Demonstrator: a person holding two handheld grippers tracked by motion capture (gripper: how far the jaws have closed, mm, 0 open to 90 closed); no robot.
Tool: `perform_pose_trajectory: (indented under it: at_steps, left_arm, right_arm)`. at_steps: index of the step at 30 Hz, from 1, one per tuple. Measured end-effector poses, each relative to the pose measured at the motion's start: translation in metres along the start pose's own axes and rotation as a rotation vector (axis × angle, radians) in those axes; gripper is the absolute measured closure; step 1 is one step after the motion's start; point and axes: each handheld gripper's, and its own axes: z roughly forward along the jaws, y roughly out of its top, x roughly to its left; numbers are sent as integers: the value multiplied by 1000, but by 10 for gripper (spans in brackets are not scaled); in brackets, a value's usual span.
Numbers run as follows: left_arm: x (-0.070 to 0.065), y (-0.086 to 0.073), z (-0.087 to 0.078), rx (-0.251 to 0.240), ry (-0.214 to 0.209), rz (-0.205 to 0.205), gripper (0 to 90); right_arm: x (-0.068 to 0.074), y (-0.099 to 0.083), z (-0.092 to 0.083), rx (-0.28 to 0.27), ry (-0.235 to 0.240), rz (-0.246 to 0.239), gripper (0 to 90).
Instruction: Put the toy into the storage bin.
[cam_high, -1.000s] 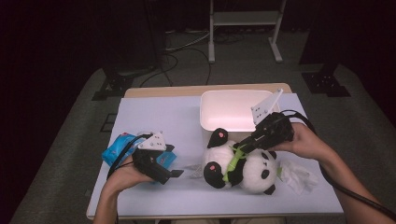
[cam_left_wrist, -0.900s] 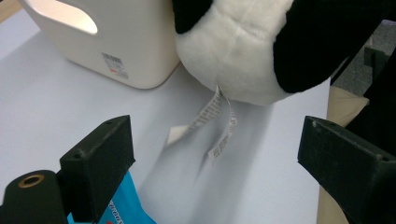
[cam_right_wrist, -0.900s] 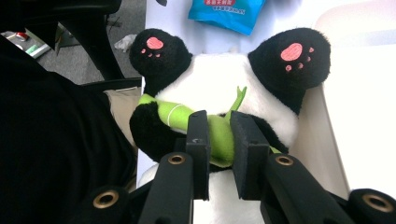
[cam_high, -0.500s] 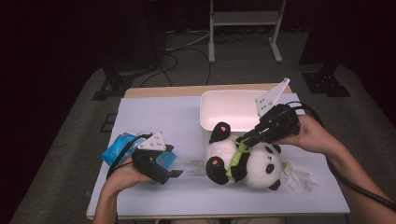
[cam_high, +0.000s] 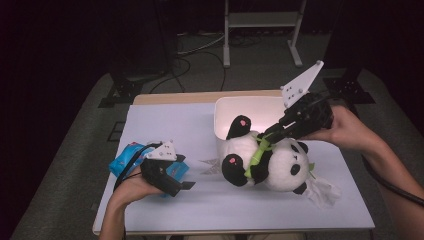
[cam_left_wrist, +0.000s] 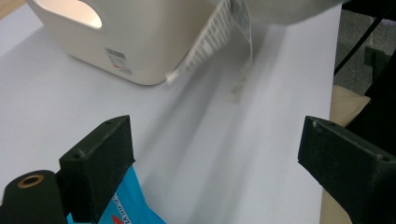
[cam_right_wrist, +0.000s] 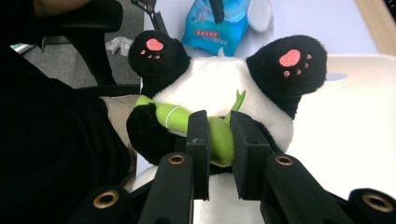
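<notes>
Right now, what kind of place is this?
Probably a recording studio or lab: a covered table lit amid a dark room, cables across the carpeted floor, and a metal stand behind it.

- One toy panda (cam_high: 272, 162), at the table's 3 o'clock side.
- One white bin (cam_high: 225, 112), at 1 o'clock.
- One blue packet (cam_high: 125, 159), at 9 o'clock.
- One crumpled tissue (cam_high: 322, 190), at 4 o'clock.
- Two grippers: the left gripper (cam_high: 186, 186) at 8 o'clock, the right gripper (cam_high: 264, 137) at 2 o'clock.
- One table (cam_high: 170, 125).
</notes>
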Motion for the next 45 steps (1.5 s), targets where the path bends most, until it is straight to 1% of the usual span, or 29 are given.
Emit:
perform_pose_trajectory:
  at_steps: [3, 8, 15, 20, 23, 29, 32, 33, 35, 38, 41, 43, 45]
  left_arm:
    - [1, -1, 0, -3, 0, -10, 96]
    - [2, -2, -2, -5, 6, -10, 95]
    - [5, -5, -1, -6, 2, -27, 95]
    - [7, -7, -4, -10, 8, -35, 95]
    - [9, -8, -5, -12, 11, -40, 95]
    - [11, -10, -7, -15, 15, -49, 95]
    - [12, -11, -8, -35, 0, -61, 95]
    - [13, -12, -8, -29, 4, -61, 95]
    - [14, -13, -8, -26, 8, -65, 95]
    - [15, -14, -7, -23, 11, -72, 95]
    - [15, -15, -8, -19, 14, -72, 95]
    - [16, -15, -9, -23, 14, -73, 95]
    - [17, -16, -9, -26, 16, -83, 95]
  right_arm:
    - [-2, 6, -6, -5, 1, -9, 778]
    - [-10, 13, -12, -3, 3, -9, 778]
    - [-19, 21, -22, -7, -8, -13, 777]
    - [-28, 26, -30, -25, -11, -9, 777]
    - [-36, 30, -34, -19, -24, -7, 777]
    - [-58, 34, -40, -25, -34, 9, 777]
    - [-71, 34, -41, -38, -45, 16, 777]
    - [-74, 34, -42, -42, -46, 19, 777]
    - [-82, 33, -40, -44, -45, 23, 777]
    - [-97, 33, -36, -34, -38, 38, 777]
    - [-110, 30, -32, -35, -32, 56, 777]
    - [-116, 28, -29, -35, -30, 68, 777]
    - [-123, 28, -27, -22, -35, 74, 777]
